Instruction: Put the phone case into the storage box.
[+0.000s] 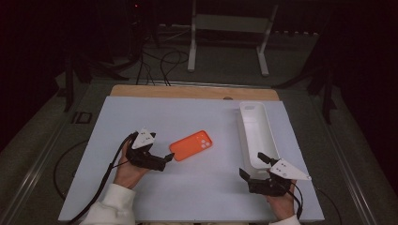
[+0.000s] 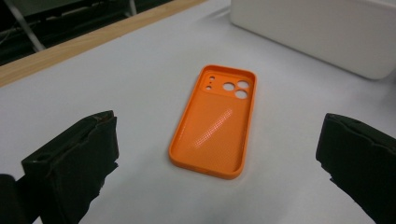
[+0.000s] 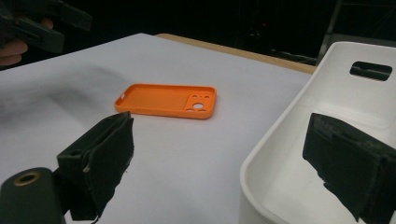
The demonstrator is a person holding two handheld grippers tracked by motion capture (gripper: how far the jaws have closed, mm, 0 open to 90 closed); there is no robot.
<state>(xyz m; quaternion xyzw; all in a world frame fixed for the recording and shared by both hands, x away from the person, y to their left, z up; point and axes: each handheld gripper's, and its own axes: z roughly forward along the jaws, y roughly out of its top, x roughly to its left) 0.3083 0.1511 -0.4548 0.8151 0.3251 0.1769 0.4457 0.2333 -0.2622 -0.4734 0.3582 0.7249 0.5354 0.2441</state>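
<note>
While the orange phone case (image 2: 212, 123) lies flat, hollow up, just ahead of the left gripper (image 1: 162, 161) and its spread jaws, the right gripper (image 1: 253, 168) waits equally wide at the white bin's (image 1: 254, 123) near end: approach stage, likely; next, straddle and pinch the case's rim.

L tool (image 1: 164, 158) | blk jaws, grey tri plate, blk cable | white sleeves

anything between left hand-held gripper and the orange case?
Nothing: in the left gripper view, bare white tabletop separates the open left hand-held gripper from the orange phone case.
</note>
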